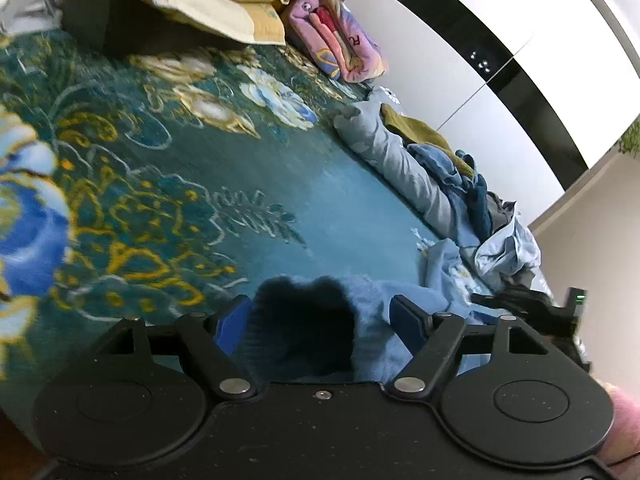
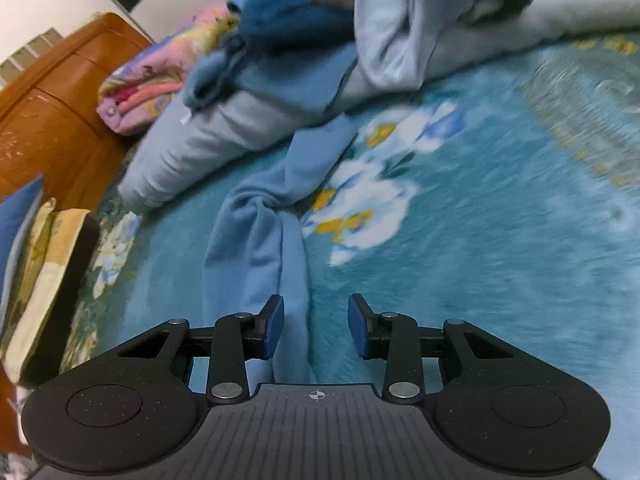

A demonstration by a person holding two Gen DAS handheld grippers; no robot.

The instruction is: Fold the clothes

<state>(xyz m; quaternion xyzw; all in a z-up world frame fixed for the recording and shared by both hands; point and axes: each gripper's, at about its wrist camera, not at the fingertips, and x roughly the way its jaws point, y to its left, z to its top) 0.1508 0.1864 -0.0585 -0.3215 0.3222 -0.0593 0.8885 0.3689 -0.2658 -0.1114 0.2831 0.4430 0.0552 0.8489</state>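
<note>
Left gripper (image 1: 316, 326) fingers spread around bunched blue garment (image 1: 372, 320), right gripper (image 2: 316, 328) fingers apart over its sleeve, floral bedspread (image 1: 192, 168)

Your left gripper (image 1: 320, 320) has a sweater (image 1: 344, 332) bunched between its jaws on the bed (image 1: 200, 184). To the right, a clothes pile (image 1: 472, 184) lies on a rolled quilt (image 1: 400, 160); pillows (image 1: 224, 4) sit far left. Your right gripper (image 2: 316, 328) hangs over the sweater's sleeve (image 2: 260, 248).

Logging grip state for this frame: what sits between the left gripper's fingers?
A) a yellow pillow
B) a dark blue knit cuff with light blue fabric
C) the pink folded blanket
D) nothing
B: in the left wrist view, the left gripper has its fingers apart, with the dark blue cuff of the light blue garment between them.
</note>
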